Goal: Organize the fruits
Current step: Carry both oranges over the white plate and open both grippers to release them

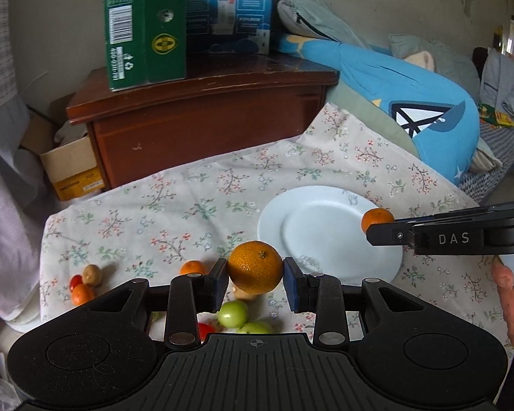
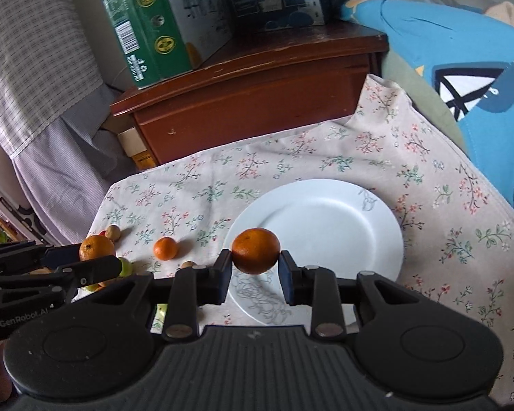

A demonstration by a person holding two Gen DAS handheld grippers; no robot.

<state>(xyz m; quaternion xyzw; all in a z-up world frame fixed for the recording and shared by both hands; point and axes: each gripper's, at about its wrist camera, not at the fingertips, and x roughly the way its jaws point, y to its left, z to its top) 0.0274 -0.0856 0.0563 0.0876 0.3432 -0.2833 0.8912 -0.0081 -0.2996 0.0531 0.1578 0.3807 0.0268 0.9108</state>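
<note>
A: What carries it all?
B: A surface [image 2: 428,178] under floral cloth, a wooden cabinet [image 1: 202,116] behind it bearing two cartons, a blue cushion [image 1: 411,102] to the right.

A: And on the cloth?
B: A white plate [image 2: 342,212], bare. Left of it, loose fruit: a small orange [image 2: 165,248], green fruits [image 1: 233,313], red ones, a brown one [image 1: 92,274].

A: The claws?
B: The left claw [image 1: 255,279] is clamped on an orange [image 1: 255,267], lifted above the loose fruit beside the plate's left rim. The right claw [image 2: 255,267] is clamped on a second orange [image 2: 255,250], raised over the plate's near rim.

A: Anyone visible?
B: Only a hand [image 1: 512,301] on the right handle.
</note>
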